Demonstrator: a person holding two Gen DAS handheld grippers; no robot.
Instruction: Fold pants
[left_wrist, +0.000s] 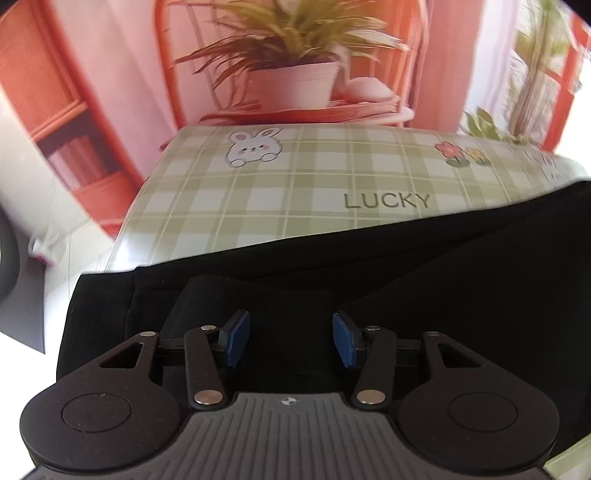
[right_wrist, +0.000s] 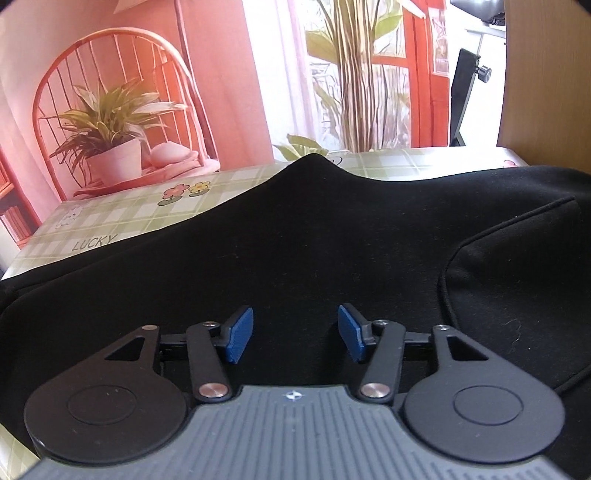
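Black pants (left_wrist: 406, 266) lie spread across a table with a green plaid cloth (left_wrist: 295, 184). In the left wrist view one end of the pants, with a folded hem or cuff (left_wrist: 110, 314), hangs at the table's left edge. My left gripper (left_wrist: 291, 316) hovers low over that end, its blue pads (left_wrist: 236, 339) apart and no cloth pinched between them. In the right wrist view the pants (right_wrist: 314, 240) rise in a hump at the back, and a curved pocket seam (right_wrist: 454, 258) runs at the right. My right gripper (right_wrist: 295, 310) stands open just above the fabric.
The plaid cloth (right_wrist: 147, 214) shows bare at the back and left, printed with a rabbit (left_wrist: 253, 147), flowers (right_wrist: 184, 192) and the word LUCKY. Behind stands a pink backdrop with a potted plant (left_wrist: 295, 74) and chair (right_wrist: 110, 92). A wooden panel (right_wrist: 546, 74) and black stand (right_wrist: 461, 92) are right.
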